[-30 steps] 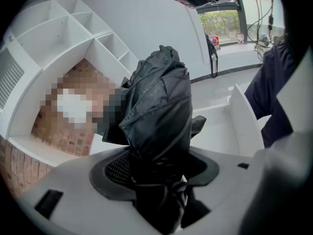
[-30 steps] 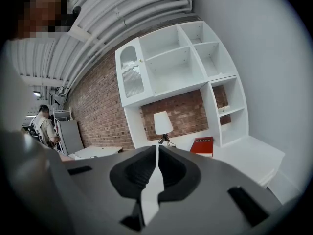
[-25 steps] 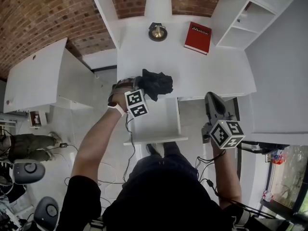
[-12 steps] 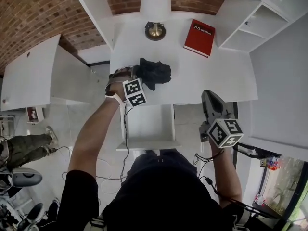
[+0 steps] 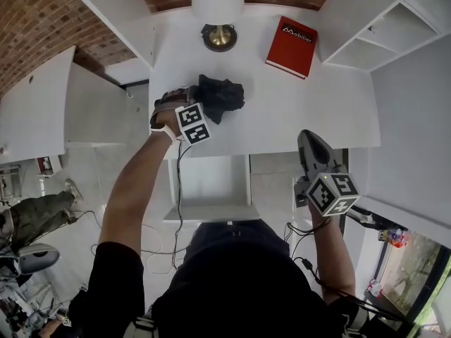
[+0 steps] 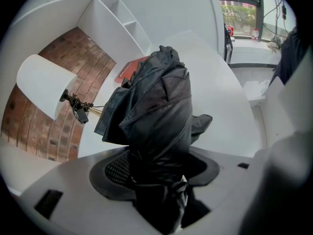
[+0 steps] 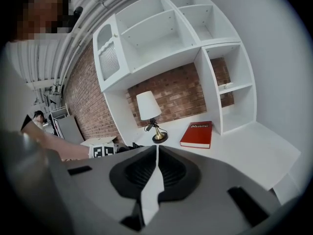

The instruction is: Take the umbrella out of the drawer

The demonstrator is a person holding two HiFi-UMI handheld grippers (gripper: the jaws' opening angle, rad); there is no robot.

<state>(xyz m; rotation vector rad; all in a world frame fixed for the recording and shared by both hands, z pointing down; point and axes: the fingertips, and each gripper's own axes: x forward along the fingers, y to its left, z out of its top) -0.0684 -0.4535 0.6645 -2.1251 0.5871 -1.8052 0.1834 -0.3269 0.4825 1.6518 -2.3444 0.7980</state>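
The black folded fabric umbrella (image 5: 221,97) is already out of the open white drawer (image 5: 211,189). It is now over the white desk top (image 5: 310,104), between the brass lamp (image 5: 219,35) and the desk's front edge. My left gripper (image 5: 200,104) holds it: the jaws stand wide, and their pads press the bundle of cloth from both sides. I cannot tell if the umbrella touches the desk. My right gripper (image 5: 309,139) is well apart at the desk's right front, its jaws closed together and empty. I judge that the taking-out step is nearly done. The next move calls for lowering the umbrella onto the bare desk, away from the red book (image 5: 291,37), and then opening the left jaws.
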